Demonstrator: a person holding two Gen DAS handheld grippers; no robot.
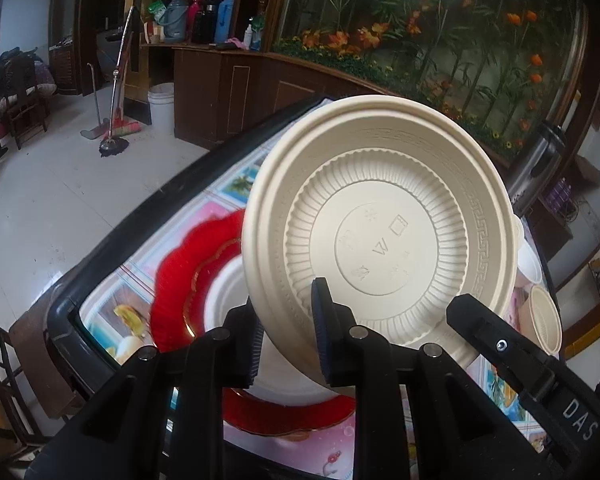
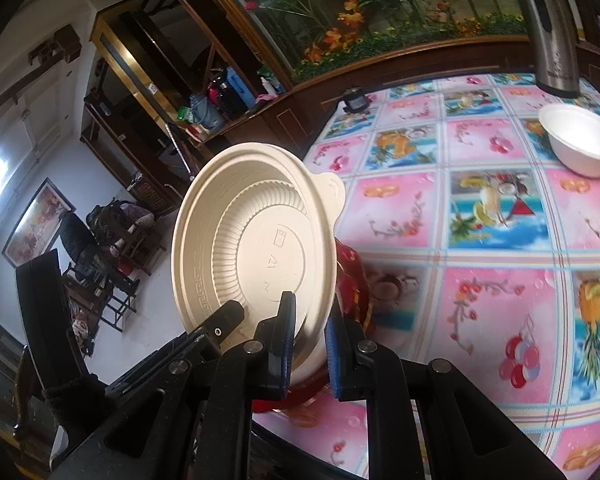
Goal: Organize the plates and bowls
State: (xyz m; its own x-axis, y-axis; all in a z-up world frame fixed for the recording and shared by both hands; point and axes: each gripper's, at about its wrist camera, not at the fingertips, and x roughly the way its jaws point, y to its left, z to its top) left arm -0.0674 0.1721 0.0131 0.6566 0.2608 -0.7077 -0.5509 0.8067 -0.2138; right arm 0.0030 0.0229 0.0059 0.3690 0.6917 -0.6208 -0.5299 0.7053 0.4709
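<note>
- A cream, round, ribbed plastic bowl (image 1: 380,240) is held tilted on edge above the tabletop (image 2: 480,216), its embossed base turned toward both cameras.
- The left tongs (image 1: 288,336) are clenched on the bowl's lower rim; the rim is seen pinched between the blue pads.
- The right tongs (image 2: 310,340) are likewise clenched on the rim, at a neighbouring point.
- Beneath the bowl, a red scalloped plate with a gilt line (image 1: 188,272) lies on the tabletop, with a white round dish (image 1: 224,300) resting in it.
- A white foam bowl (image 2: 580,144) and a small cream ribbed cup (image 1: 546,316) stand well apart from the stack.
- The step in hand is judged to be the carrying of the cream bowl; placement is not yet done.
- The next move is judged to call for levelling the bowl, lowering it onto its intended pile, and releasing both tongs together.
</note>
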